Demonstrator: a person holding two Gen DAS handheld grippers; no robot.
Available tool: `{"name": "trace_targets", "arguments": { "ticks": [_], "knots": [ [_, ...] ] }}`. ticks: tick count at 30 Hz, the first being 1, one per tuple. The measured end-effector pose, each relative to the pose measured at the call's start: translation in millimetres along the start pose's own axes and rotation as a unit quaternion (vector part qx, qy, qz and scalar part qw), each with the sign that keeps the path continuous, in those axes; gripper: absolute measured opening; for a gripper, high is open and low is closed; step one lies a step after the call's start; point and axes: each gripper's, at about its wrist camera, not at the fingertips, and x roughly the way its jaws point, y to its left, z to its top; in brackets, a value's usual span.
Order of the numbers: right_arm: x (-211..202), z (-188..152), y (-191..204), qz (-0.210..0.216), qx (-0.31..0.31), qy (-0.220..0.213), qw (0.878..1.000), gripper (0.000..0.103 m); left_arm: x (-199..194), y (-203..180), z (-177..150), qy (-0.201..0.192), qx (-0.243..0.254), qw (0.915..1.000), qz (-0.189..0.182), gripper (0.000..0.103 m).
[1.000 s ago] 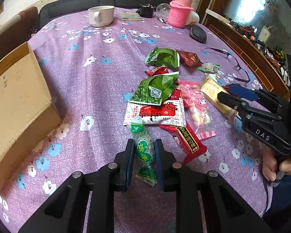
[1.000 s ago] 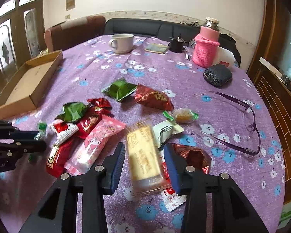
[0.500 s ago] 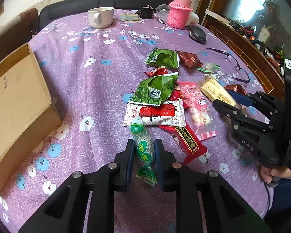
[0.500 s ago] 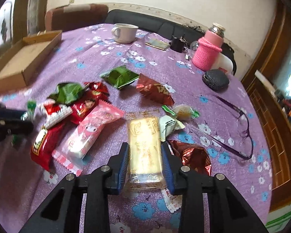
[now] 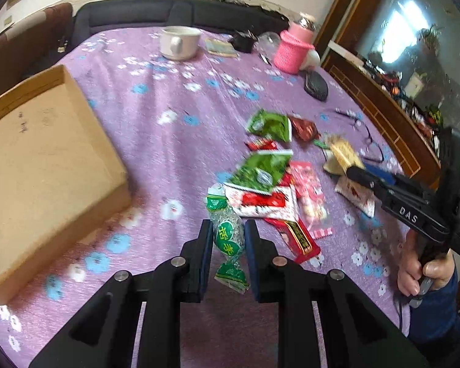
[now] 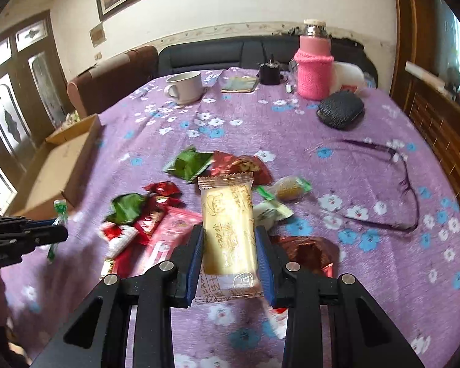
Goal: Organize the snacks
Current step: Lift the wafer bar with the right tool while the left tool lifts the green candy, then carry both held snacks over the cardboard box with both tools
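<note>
Both grippers are carrying a snack, and the risks are mostly about slipping and snagging. The left gripper (image 5: 229,239) is pinching a small green candy packet (image 5: 227,239) across its narrow middle, fingers nearly pressed together with only the thin wrapper between them; the packet's twisted top end is poking out toward 12 o'clock and the tail is dangling at 6 o'clock, so a crinkly wrapper like this could be sliding out if the hand is swinging fast toward the cardboard box (image 5: 46,165) at 9 o'clock. The right gripper (image 6: 230,245) is clamping a long yellow biscuit pack (image 6: 228,230) by its lower half, pads squeezing both long sides, and most of the pack is sticking out forward toward 12 o'clock. That overhang is looking like the main hazard: it could be tipping, or the biscuits inside could be cracking under the squeeze. The rest of the snack pile (image 5: 270,184) is lying on the purple tablecloth (image 5: 168,122) just ahead of the left gripper, and a low pass could be dragging the red and white wrappers along. The eyeglasses (image 6: 398,190) are sitting at 3 o'clock of the biscuit pack, near enough that a careless sweep could be knocking them. The two grippers are also working close together, so crossing paths on the way to the box could be bumping one load loose.
</note>
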Motion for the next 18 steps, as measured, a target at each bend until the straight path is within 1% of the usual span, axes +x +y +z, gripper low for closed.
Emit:
{"name": "trace_targets", "arguments": {
  "ticks": [4, 10, 13, 16, 18],
  "knots": [
    [-9.3, 10.0, 26.9, 0.030, -0.012, 0.013, 0.999, 0.035, -18.9, 23.4, 6.0, -0.020, -0.019, 0.9996, 0.004, 0.020],
    [-16.3, 46.5, 88.3, 0.077, -0.051, 0.014, 0.996, 0.035, -46.8, 67.2, 16.7, -0.049, -0.048, 0.9974, 0.023, 0.020],
    [-8.6, 66.5, 124.8, 0.094, -0.074, 0.018, 0.993, 0.036, -62.9, 90.0, 24.0, -0.061, -0.058, 0.9956, 0.042, 0.020],
    [7.4, 87.2, 166.6, 0.112, -0.095, 0.026, 0.989, 0.036, -78.0, 114.2, 34.1, -0.072, -0.063, 0.9932, 0.066, 0.020],
    [22.5, 100.3, 192.6, 0.127, -0.103, 0.034, 0.986, 0.036, -83.7, 131.9, 43.6, -0.071, -0.068, 0.9918, 0.081, 0.020]
  ]
}}
